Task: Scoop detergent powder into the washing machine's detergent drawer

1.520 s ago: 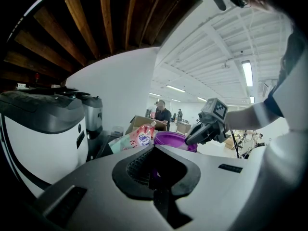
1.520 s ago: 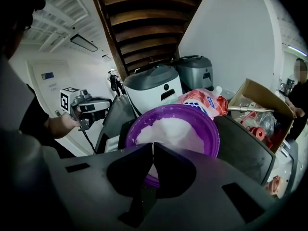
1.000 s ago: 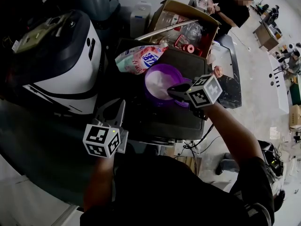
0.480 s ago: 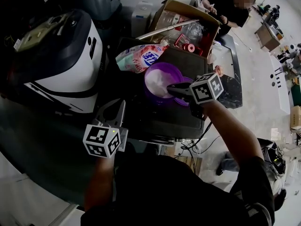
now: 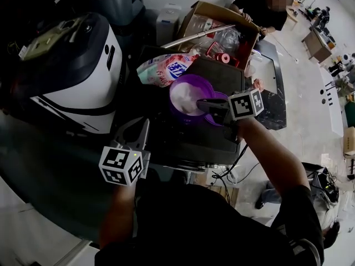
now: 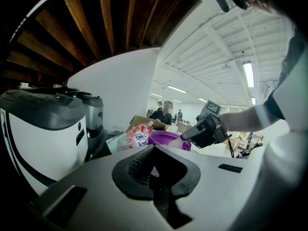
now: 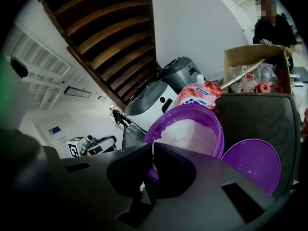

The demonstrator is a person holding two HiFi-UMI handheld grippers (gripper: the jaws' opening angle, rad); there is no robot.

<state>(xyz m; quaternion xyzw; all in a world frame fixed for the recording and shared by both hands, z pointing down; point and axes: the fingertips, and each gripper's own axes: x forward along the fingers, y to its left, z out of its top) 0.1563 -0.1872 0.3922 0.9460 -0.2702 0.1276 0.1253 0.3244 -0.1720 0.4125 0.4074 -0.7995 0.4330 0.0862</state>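
Judging from the head view, the task is at an early stage: the purple tub (image 5: 186, 96) of white powder stands open on the dark table (image 5: 177, 143), but no scoop and no detergent drawer can be made out, so the scooping and the carrying across both look left to do. In this view the right tongs (image 5: 206, 105) sit at the tub's 3 o'clock rim, tips just over the edge, while the left tongs (image 5: 141, 127) hang well apart at the tub's 7 o'clock, near the table's front edge. A detergent pouch (image 5: 166, 70) lies at the tub's 11 o'clock and a white-and-dark appliance (image 5: 77, 76) stands at 9 o'clock. In the left gripper view, the left tongs (image 6: 153, 170) are closed tip to tip and hold nothing; the tub (image 6: 168, 139) lies ahead at 12 o'clock, well clear of them, with the right tongs (image 6: 190, 134) at its right rim. In the right gripper view, the right tongs (image 7: 150, 150) are drawn together to a thin seam, and no handle or other thing can be identified in it; the powder surface sits just beyond the tips at 1 o'clock, and the tub's lid (image 7: 254, 165) lies flat at 3 o'clock, just beside the tub.
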